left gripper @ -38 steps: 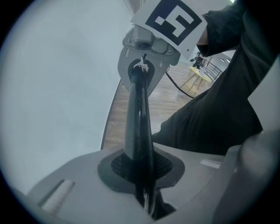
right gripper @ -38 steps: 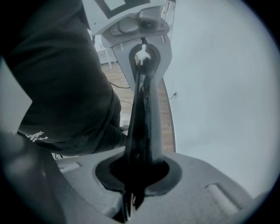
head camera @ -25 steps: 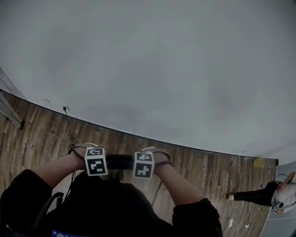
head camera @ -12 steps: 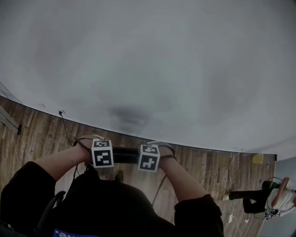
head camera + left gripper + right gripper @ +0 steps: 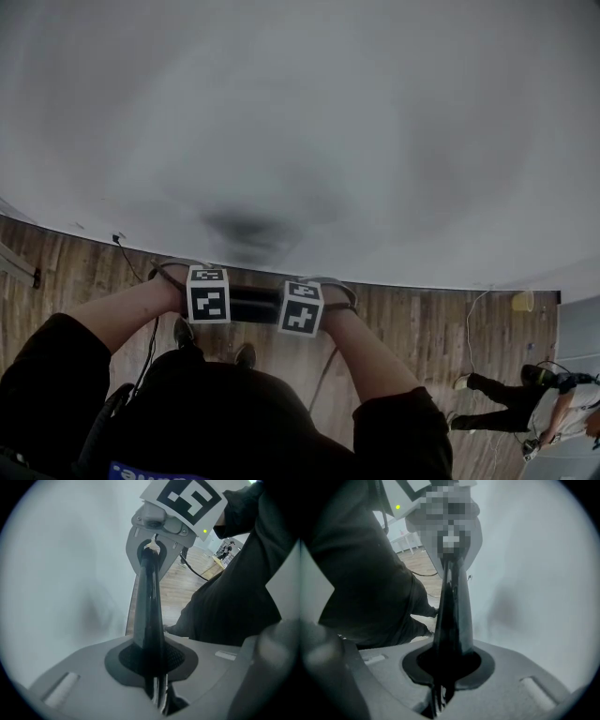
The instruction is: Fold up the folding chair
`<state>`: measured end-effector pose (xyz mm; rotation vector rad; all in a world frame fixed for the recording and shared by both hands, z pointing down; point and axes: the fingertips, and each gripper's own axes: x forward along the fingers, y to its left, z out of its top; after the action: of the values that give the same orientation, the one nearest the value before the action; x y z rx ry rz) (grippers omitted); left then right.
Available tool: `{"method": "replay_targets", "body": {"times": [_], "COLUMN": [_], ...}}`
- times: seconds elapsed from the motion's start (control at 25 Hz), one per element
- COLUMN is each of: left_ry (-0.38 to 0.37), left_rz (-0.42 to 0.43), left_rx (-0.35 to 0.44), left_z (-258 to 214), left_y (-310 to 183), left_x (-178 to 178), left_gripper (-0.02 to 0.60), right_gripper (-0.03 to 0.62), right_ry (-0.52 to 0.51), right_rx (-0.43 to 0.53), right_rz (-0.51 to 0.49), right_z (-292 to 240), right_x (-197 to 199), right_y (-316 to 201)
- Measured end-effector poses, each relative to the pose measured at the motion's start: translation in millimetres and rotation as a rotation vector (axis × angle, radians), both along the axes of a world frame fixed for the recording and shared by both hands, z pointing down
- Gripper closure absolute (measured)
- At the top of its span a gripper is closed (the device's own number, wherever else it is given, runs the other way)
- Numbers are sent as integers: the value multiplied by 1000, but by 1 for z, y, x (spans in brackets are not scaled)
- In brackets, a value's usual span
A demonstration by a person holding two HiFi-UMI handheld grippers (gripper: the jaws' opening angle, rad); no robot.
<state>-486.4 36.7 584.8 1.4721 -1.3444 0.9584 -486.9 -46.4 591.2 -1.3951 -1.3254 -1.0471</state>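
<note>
In the head view only one part of the folding chair shows: a black bar (image 5: pixel 253 305) held level in front of the person's dark clothing. The rest of the chair is hidden beneath the body. My left gripper (image 5: pixel 208 294) is shut on the bar's left end, and my right gripper (image 5: pixel 302 307) is shut on its right end. In the left gripper view the bar (image 5: pixel 149 611) runs out from my left gripper (image 5: pixel 157 686) to the right gripper (image 5: pixel 157 531). The right gripper view mirrors this, with the bar (image 5: pixel 452 616) clamped in my right gripper (image 5: pixel 440 686).
A white wall (image 5: pixel 309 122) stands close ahead and meets a wooden floor (image 5: pixel 412 328). Cables (image 5: pixel 131 262) lie on the floor, and a yellow object (image 5: pixel 523 301) sits at the wall's foot on the right. Another person (image 5: pixel 525 398) is at lower right. Shoes (image 5: pixel 184 331) show below the bar.
Both grippers, still on the bar, have moved closer to the wall and a little to the right. The shadow on the wall has grown darker. The other person has shifted position.
</note>
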Motion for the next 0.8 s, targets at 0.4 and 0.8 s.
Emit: {"method": "replay_targets", "body": {"times": [0.4, 0.8], "left_ry": [11, 23], "left_rz": [40, 14], "left_rx": [-13, 14], "left_z": [1, 4], "left_y": [-3, -23], "left_x": [-32, -44], "left_gripper": [525, 522], "right_gripper": [549, 546], "right_ry": [8, 22], "right_rx": [-11, -26], "right_rz": [39, 33], "right_z": [2, 7], "right_x": [-29, -42], "right_y": [-2, -20]}}
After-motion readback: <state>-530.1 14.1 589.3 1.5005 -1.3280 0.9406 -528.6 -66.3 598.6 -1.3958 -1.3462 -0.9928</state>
